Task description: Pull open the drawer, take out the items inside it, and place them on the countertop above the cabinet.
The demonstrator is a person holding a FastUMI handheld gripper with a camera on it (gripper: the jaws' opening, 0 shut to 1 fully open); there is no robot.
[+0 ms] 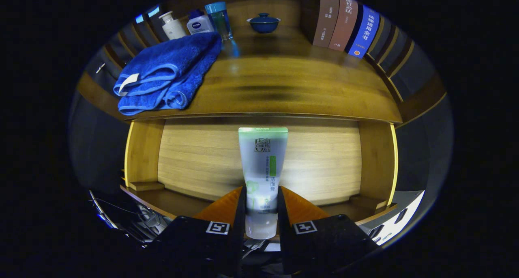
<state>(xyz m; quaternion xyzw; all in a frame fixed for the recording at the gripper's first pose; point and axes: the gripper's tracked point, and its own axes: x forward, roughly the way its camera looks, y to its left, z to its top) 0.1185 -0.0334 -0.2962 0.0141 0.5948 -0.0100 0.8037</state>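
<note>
Gripping the tube (262, 164) near its cap end, our gripper (261, 207) has both fingers pressed against its sides, closed down to the tube's width. We hold it upright over the open drawer (194, 160), below the countertop (284, 91). The tube's cap sinks between the fingers, hard to make out. Up on the countertop we see a folded blue towel (166, 75), bottles (194, 22), a lidded bowl (263, 23), books (344, 22) cut off at their tops.

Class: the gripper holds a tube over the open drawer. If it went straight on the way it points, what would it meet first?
Probably the drawer's wooden panel behind the tube, which the gripper clamps between its fingers; the tube would touch first. Depth is uncertain.
</note>
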